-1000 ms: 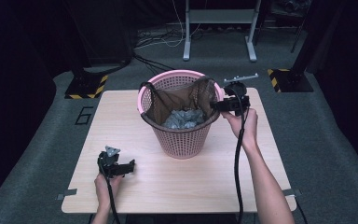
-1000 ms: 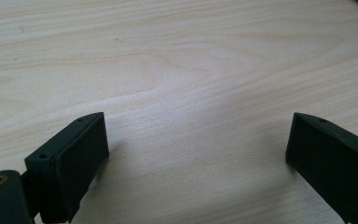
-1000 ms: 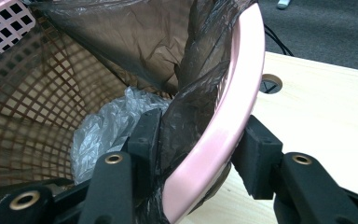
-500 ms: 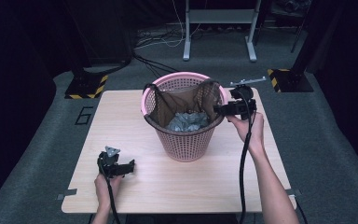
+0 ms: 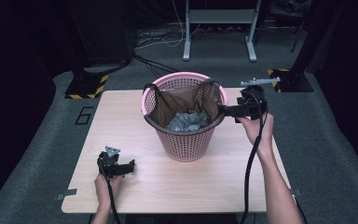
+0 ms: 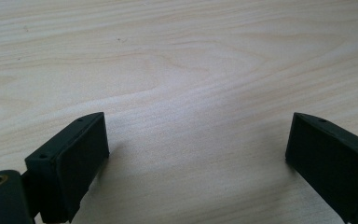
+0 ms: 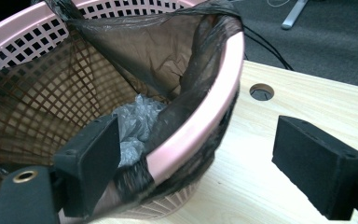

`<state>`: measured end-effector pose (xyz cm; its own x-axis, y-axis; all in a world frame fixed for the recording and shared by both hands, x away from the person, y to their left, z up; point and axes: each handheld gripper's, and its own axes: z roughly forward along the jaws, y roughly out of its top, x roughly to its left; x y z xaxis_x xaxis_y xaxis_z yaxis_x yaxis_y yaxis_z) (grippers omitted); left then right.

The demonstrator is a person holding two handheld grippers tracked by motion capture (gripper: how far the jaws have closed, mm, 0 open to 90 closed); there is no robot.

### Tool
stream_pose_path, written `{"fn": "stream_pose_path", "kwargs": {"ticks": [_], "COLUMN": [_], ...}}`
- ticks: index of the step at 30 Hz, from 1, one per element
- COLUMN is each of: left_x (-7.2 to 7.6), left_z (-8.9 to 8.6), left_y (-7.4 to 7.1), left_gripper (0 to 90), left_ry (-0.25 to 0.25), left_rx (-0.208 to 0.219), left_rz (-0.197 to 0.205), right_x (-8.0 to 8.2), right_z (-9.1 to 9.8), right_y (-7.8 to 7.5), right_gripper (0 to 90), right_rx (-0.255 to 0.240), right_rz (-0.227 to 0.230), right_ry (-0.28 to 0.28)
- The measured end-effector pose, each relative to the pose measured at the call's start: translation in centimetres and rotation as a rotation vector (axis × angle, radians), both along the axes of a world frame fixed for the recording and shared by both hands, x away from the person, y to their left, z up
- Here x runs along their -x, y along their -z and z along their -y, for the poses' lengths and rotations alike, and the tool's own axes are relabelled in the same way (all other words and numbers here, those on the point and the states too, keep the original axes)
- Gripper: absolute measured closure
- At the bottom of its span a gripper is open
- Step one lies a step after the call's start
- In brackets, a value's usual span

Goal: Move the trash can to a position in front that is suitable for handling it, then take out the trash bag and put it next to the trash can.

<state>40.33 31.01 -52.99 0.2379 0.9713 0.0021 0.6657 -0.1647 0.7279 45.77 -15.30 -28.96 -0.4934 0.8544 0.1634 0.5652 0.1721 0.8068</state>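
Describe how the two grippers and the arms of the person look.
Both the left gripper and the right gripper are black, with two blocky flat-faced jaws, a grey three-cornered plate on top and a black cable trailing back along the forearm. The forearms are bare; no sleeves are visible.

One basket (image 5: pixel 184 140), one liner (image 5: pixel 177 100), two tools

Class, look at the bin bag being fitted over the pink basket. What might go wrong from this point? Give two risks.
1. The bag is folded over the basket rim only at the right gripper side; elsewhere it sags inside, so it may slip back in now those jaws have just opened.
2. The left gripper rests far off on the table, so nothing steadies the light basket; a tug on the bag might tip or slide it.
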Motion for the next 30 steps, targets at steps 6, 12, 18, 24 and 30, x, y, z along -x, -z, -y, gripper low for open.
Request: {"fn": "stream_pose_path", "kwargs": {"ticks": [6, 12, 18, 24, 30], "left_x": [0.0, -0.1, -0.8, -1.6, -2.4], "left_z": [-0.1, -0.1, -0.4, -0.3, -0.2], "left_y": [0.0, -0.7, -3.0, -5.8, -8.9], "left_gripper": [6.0, 6.1, 3.7, 5.8, 6.7], "left_ry": [-0.005, 0.001, 0.094, 0.153, 0.185], "left_rx": [0.011, -0.011, 0.061, 0.089, 0.123], "left_rz": [-0.007, -0.062, -0.081, -0.075, -0.047], "right_x": [0.8, 1.5, 1.2, 0.9, 0.6], "right_z": [1.5, 2.3, 2.0, 1.6, 1.4], "right_y": [0.2, 0.1, 0.1, -0.1, -0.7], "right_gripper": [13.7, 13.6, 14.3, 14.9, 16.7], "right_rx": [-0.026, -0.023, -0.008, 0.008, 0.017], "right_rz": [0.01, 0.018, 0.013, 0.015, 0.028], "right_ry": [0.013, 0.01, 0.0, -0.001, -0.001]}}
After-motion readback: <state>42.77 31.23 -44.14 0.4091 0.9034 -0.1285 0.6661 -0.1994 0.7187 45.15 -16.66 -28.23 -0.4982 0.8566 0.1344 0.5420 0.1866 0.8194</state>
